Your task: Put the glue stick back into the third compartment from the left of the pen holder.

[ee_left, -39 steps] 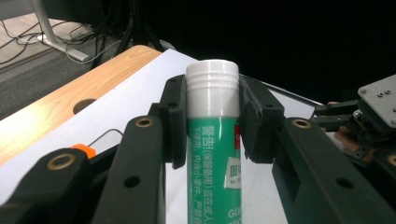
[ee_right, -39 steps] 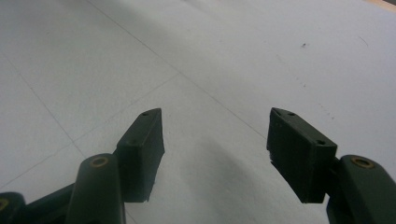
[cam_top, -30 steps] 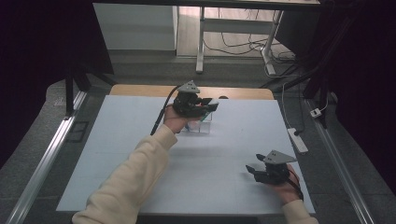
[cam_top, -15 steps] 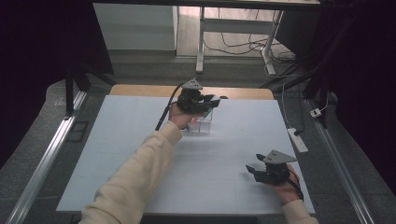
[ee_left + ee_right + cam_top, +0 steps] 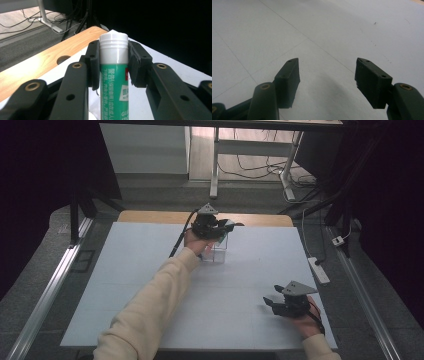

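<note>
Nearest the person, the right gripper (image 5: 272,302) rests low over the pale table cover (image 5: 125,285) at the near right, its jaws spread wide with nothing between them; the right gripper view looks along them at bare cover. Farther out, a cream sleeve (image 5: 150,310) reaches up the middle to the left gripper (image 5: 110,65), which is clamped on a glue stick (image 5: 113,75), green-labelled with a ribbed white cap. The pads press on the tube just below and beside that cap, and the stick stands along the jaws. In the high view this gripper (image 5: 222,227) hovers at the far middle of the table, directly above a small clear box (image 5: 216,251) that sits on the cover. The stick looks light and stiff, a hard plastic tube unlikely to crush, but its smooth round wall could twist or slide between flat pads. A hold across the labelled body seems surest; the cap might pull off. Beyond lies the wooden table edge (image 5: 50,50).
</note>
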